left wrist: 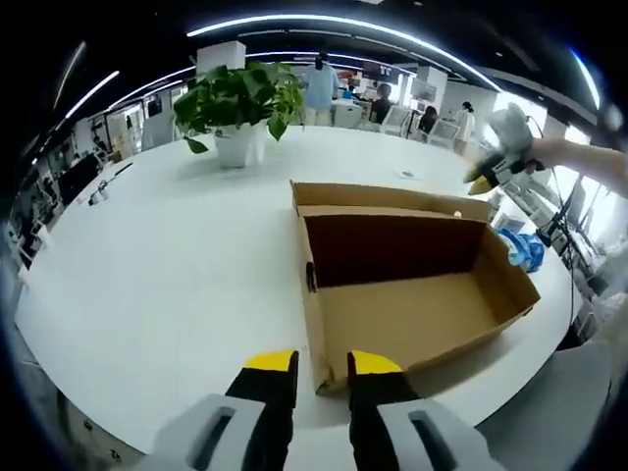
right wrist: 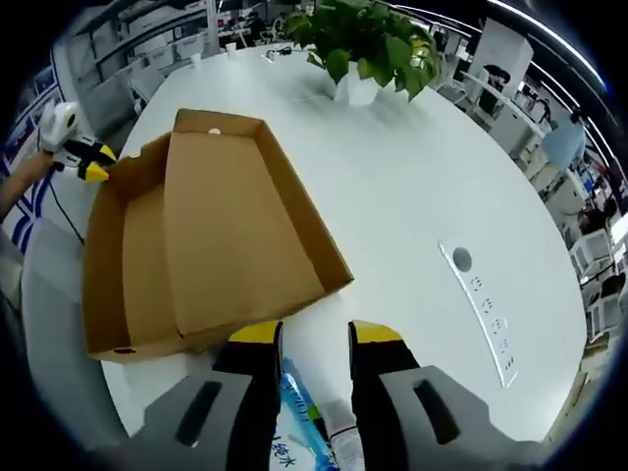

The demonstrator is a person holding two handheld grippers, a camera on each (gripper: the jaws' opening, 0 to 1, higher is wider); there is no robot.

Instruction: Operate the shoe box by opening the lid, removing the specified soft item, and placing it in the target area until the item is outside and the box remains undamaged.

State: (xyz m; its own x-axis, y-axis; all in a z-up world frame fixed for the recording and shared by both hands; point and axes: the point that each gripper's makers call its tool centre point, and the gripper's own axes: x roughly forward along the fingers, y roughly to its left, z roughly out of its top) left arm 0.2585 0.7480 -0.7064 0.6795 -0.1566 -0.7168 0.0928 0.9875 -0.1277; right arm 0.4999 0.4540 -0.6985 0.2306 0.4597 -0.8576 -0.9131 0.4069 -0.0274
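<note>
Right gripper (right wrist: 312, 339) clamping a blue-printed packet (right wrist: 299, 417), beside open cardboard box (right wrist: 211, 231), potted plant (right wrist: 368, 49) beyond.

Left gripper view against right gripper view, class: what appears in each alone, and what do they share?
Left gripper view alone: the dark inner wall of the cardboard box, a blue packet beyond its far end, and people standing far back.

Right gripper view alone: a blue and white soft pack between the right gripper jaws, and a round socket cover set in the white table.

Shared: the open box, empty inside, the potted plant and the table.
</note>
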